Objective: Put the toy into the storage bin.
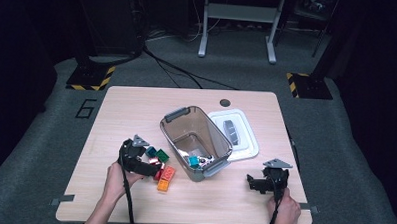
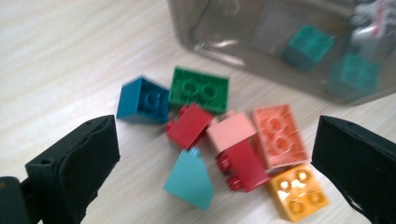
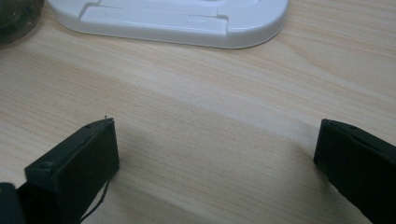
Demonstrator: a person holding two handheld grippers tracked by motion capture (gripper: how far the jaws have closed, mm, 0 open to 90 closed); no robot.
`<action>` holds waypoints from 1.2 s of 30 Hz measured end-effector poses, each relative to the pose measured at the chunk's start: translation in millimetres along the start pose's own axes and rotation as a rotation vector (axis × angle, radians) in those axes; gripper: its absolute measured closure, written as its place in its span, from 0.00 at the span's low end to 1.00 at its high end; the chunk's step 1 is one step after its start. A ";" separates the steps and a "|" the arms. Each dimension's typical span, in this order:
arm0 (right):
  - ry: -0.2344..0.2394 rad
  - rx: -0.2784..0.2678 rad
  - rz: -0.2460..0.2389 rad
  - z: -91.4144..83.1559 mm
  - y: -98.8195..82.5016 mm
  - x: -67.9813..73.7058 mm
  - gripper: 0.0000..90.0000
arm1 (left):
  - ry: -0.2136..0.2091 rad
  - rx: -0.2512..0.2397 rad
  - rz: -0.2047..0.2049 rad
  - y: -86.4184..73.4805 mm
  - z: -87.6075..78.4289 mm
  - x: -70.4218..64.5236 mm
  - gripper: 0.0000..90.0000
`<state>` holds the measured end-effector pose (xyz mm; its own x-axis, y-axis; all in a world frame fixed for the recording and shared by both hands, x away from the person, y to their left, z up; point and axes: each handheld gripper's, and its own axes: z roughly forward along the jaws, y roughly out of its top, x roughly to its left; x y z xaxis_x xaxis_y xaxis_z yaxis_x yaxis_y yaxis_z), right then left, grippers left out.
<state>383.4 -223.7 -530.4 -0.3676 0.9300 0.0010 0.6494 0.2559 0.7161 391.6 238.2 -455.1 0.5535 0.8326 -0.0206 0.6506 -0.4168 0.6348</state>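
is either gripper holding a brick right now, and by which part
Nothing is held. The left gripper stands open above the loose bricks; the right gripper is open over bare table.

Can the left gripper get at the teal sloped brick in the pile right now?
Probably yes. The left gripper is open, its fingers either side of the pile, and the teal sloped brick lies nearest with bare table in front. The dark red brick beside it might crowd one finger.
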 end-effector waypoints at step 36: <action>0.000 0.003 0.004 -0.4 -0.2 0.5 0.00 | -0.066 -0.034 -0.130 -41.7 27.9 21.9 0.62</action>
<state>382.9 -223.4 -530.3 -0.3648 0.9311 0.0041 0.6529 0.2526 0.7140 391.1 263.6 -503.7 0.4999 0.8522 -0.1545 0.7015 -0.2938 0.6493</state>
